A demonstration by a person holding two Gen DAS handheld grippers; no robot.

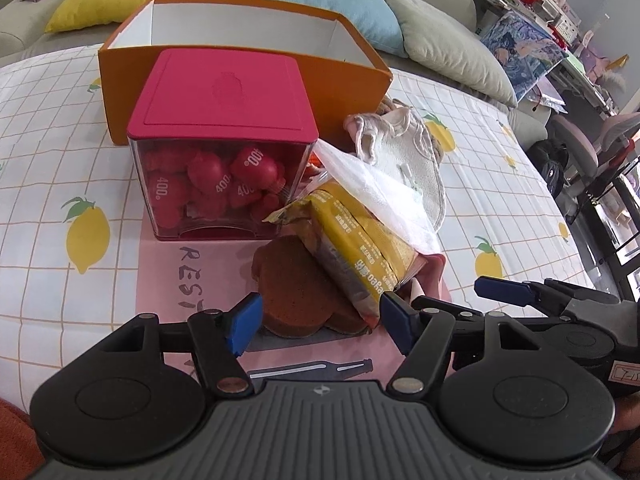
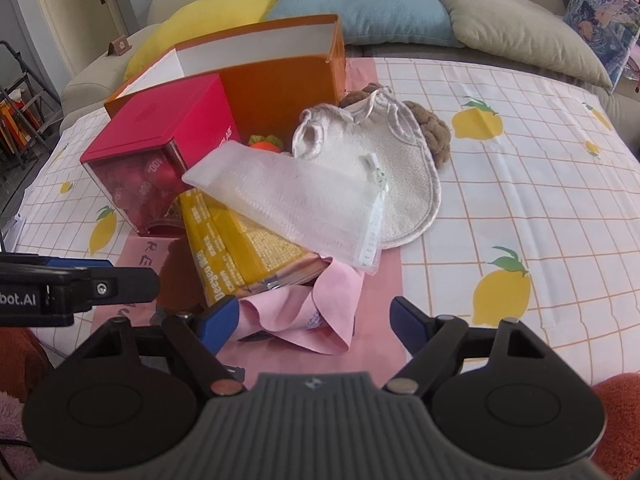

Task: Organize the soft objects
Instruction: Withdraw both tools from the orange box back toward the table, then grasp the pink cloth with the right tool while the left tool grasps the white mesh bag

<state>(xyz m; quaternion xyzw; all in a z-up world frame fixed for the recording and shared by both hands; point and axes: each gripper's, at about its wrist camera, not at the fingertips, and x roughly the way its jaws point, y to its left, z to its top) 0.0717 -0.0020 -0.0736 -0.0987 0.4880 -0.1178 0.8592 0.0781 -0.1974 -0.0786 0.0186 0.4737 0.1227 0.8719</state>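
A pile lies on a pink mat: a brown bear-shaped sponge (image 1: 298,292), a yellow snack packet (image 1: 352,240) (image 2: 240,248), a white mesh pouch (image 2: 304,204) (image 1: 376,196), a cream bib (image 2: 400,168) (image 1: 404,152), a pink cloth (image 2: 316,312) and a brown knitted toy (image 2: 434,132). My left gripper (image 1: 320,328) is open, its jaws on either side of the sponge's near edge. My right gripper (image 2: 316,324) is open, its jaws on either side of the pink cloth. Neither holds anything.
An open orange box (image 1: 248,76) (image 2: 280,80) stands behind the pile. A clear box with a red lid (image 1: 220,140) (image 2: 156,152) holds red pieces. An orange knitted item (image 2: 266,142) peeks out beside it. Cushions line the sofa behind. The cloth has a lemon print.
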